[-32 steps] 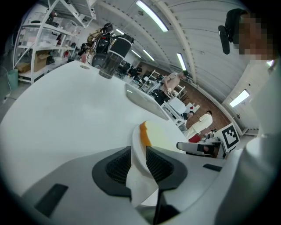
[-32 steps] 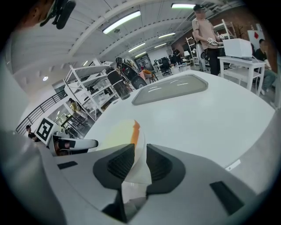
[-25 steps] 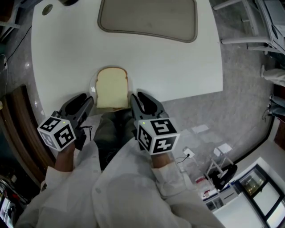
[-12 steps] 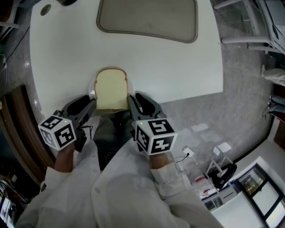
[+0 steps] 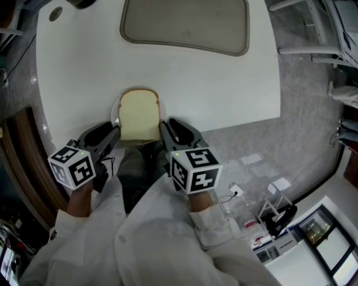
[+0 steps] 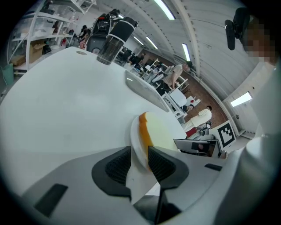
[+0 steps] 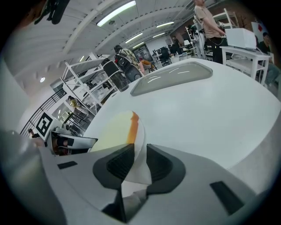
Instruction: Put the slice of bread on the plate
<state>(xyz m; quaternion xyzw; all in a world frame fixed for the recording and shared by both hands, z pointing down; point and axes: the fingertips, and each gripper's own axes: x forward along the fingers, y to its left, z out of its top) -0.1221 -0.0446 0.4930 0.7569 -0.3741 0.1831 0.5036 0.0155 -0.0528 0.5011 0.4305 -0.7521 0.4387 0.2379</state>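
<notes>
The slice of bread (image 5: 139, 116) is seen flat on the plate (image 5: 116, 110) at the worktop's (image 5: 196, 84) 6 o'clock edge, its rim pinched by the left gripper (image 5: 113, 133) and right gripper (image 5: 164, 128), so both should be held level.

The slice of bread (image 5: 139, 114) lay flat on the plate (image 5: 116, 109), which sat at the near edge of the tabletop (image 5: 224, 84), left of its middle. The left tool (image 5: 114, 132) stood at the plate's left side and the right tool (image 5: 164, 127) at its right side, each with its jaws closed on the rim and the bread between the two. Behind the plate and well apart from it, a tray (image 5: 184, 25) lay along the far side of the tabletop. A tall container (image 6: 109, 41) stood at the far edge, left of the tray, with a small round hole (image 5: 55, 13) in the tabletop near it.
</notes>
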